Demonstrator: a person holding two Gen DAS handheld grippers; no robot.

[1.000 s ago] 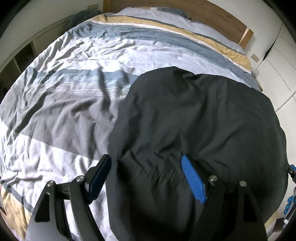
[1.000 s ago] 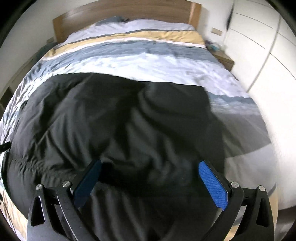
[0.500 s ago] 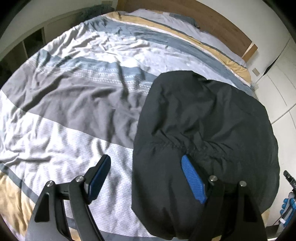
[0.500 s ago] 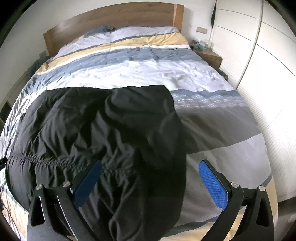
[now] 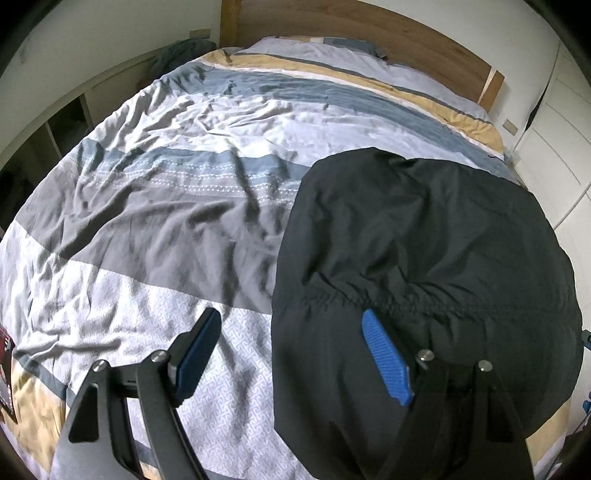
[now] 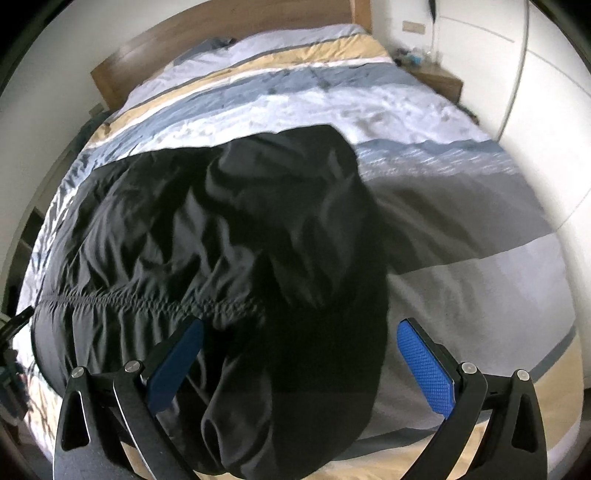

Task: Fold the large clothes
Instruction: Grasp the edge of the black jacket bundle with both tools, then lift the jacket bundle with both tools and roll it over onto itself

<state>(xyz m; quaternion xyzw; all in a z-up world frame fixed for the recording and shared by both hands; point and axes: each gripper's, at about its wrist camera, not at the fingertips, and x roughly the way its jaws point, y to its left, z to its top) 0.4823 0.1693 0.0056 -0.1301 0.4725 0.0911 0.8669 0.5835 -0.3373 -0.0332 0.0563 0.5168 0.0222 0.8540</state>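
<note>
**Black jacket spread on the striped bed, both grippers wide and empty**

Left wrist view: the left hand-held gripper (image 5: 291, 356) stands wide above the bed, nothing between its blue pads. Its left finger is over the striped duvet (image 5: 155, 206), its right over the black jacket (image 5: 424, 258), which lies on the right half of the bed with a gathered seam running across it. Wooden headboard (image 5: 369, 33) beyond.

Right wrist view: the right hand-held gripper (image 6: 299, 363) is just as wide, gripping nothing. The black jacket (image 6: 207, 221) fills the left and centre, its near edge hanging over the foot of the bed; grey and white duvet (image 6: 461, 240) shows to the right, a wardrobe (image 6: 554, 92) at the far right.
</note>
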